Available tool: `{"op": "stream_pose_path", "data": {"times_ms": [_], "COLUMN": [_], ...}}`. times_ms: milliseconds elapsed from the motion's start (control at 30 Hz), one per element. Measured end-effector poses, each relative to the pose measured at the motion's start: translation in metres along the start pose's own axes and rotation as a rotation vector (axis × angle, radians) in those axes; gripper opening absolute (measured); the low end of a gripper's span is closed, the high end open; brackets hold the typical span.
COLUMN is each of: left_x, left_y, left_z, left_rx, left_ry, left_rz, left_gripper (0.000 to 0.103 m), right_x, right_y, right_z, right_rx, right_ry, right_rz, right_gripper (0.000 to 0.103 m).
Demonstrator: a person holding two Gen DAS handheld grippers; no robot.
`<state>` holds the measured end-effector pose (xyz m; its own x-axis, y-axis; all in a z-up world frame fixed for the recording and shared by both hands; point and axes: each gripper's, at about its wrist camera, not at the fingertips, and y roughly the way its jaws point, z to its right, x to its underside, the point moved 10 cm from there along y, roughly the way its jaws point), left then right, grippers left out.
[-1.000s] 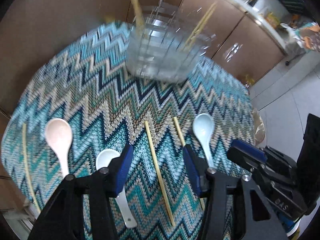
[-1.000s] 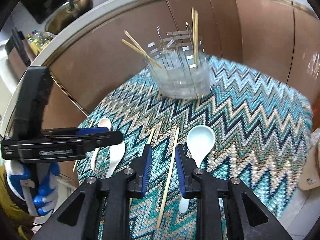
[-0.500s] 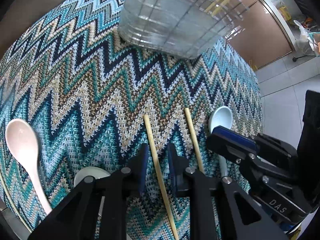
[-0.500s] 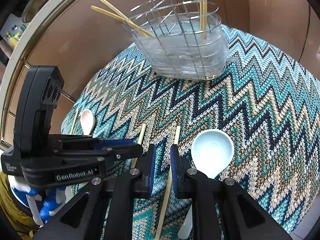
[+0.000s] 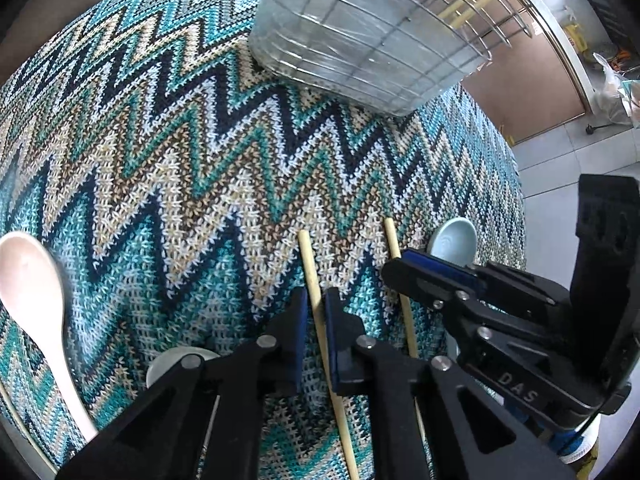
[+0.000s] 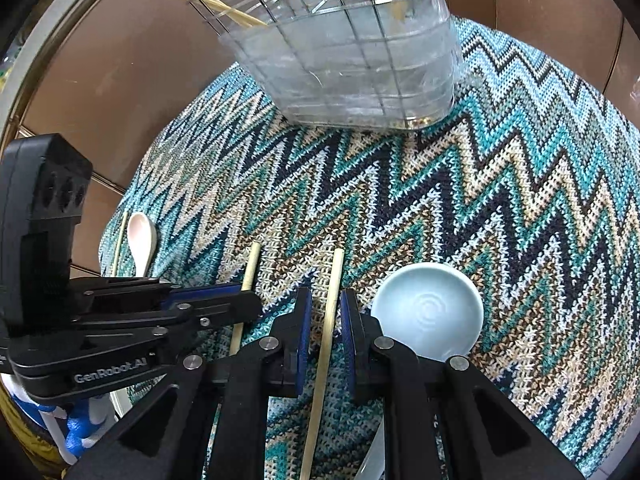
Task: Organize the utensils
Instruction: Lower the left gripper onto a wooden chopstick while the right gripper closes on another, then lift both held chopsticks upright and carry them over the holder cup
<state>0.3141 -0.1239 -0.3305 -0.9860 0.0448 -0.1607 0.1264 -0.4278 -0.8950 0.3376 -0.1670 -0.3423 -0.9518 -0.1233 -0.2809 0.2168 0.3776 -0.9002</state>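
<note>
Two pale wooden chopsticks lie side by side on the zigzag mat (image 5: 160, 140). My left gripper (image 5: 316, 302) points steeply down and is shut on the left chopstick (image 5: 306, 252), both pads against it. My right gripper (image 6: 325, 300) straddles the right chopstick (image 6: 336, 272); its jaws are narrow, with a small gap on each side. A light blue spoon (image 6: 428, 312) lies just right of the right gripper. A white spoon (image 5: 176, 360) is half hidden under my left gripper. Further left on the mat lies a pink spoon (image 5: 32, 280).
A clear plastic and wire utensil holder (image 6: 360, 60) stands at the far side of the mat with several chopsticks in it. Another chopstick (image 6: 120, 240) lies at the mat's left edge. Brown cabinet fronts surround the table, and tiled floor (image 5: 560, 160) shows to the right.
Both grippers came down close to the mat. The left jaws narrowed from wide to closed on the left chopstick. The right jaws narrowed around the right chopstick.
</note>
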Motion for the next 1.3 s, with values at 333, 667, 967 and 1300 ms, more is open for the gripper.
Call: {"op": "stream_pose_path", "data": {"times_ms": [333, 667, 967, 1300], "left_x": [0.005, 0.01, 0.02, 0.053], "left_y": [-0.005, -0.048, -0.123, -0.188], "left_z": [-0.002, 0.005, 0.028, 0.058], "left_rx": [-0.004, 0.029, 0.035, 0.018], "left_ry": [-0.013, -0.017, 0.063, 0.136], "left_rz": [0.029, 0.174, 0.358, 0.504], "left_gripper": [0.006, 0.005, 0.005, 0.005], "right_x": [0.001, 0.012, 0.033, 0.062], "right_y": [0.002, -0.039, -0.101, -0.173], "right_z": [0.0, -0.014, -0.032, -0.063], "right_rx": [-0.003, -0.023, -0.016, 0.023], "right_ry": [0.01, -0.021, -0.062, -0.099], "right_rz": [0.006, 0.091, 0.223, 0.371], "right_gripper": [0.006, 0.005, 0.006, 0.006]}}
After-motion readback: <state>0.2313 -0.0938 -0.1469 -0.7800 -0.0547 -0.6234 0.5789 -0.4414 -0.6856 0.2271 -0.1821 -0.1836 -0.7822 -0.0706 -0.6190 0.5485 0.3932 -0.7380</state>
